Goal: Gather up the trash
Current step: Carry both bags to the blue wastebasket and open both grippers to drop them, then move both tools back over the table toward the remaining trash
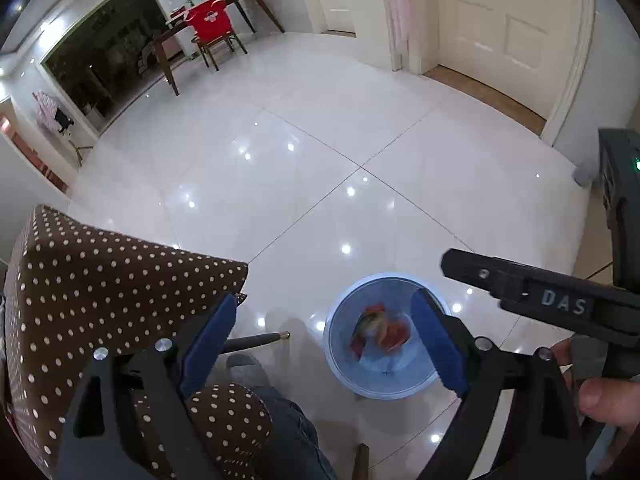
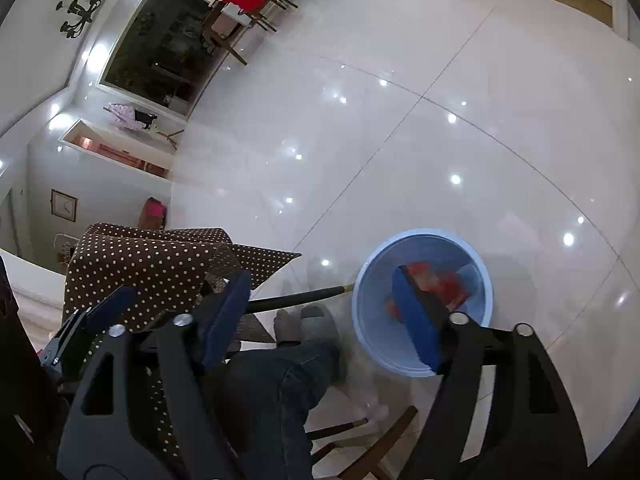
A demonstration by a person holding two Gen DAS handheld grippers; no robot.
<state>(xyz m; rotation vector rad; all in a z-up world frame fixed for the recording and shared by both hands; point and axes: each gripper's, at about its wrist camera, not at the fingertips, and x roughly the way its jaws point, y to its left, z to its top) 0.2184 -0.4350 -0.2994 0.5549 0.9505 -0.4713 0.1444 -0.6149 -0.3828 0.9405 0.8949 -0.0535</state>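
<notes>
A light blue trash bin (image 1: 344, 376) stands on the white tiled floor and holds red, orange and green wrappers (image 1: 378, 330). My left gripper (image 1: 324, 336) is open and empty above the bin's left side. The bin (image 2: 370, 340) shows in the right wrist view too, with red trash (image 2: 442, 282) inside it. My right gripper (image 2: 320, 312) is open and empty, its right finger over the bin. The right gripper's black finger (image 1: 520, 284) reaches in from the right in the left wrist view.
A table with a brown polka-dot cloth (image 1: 104, 292) stands left of the bin, its dark leg (image 2: 296, 300) angled toward the bin. The person's jeans leg and grey socks (image 2: 304, 324) are below. A wooden chair (image 2: 372, 452) is at the bottom. Doors (image 1: 500, 16) stand far off.
</notes>
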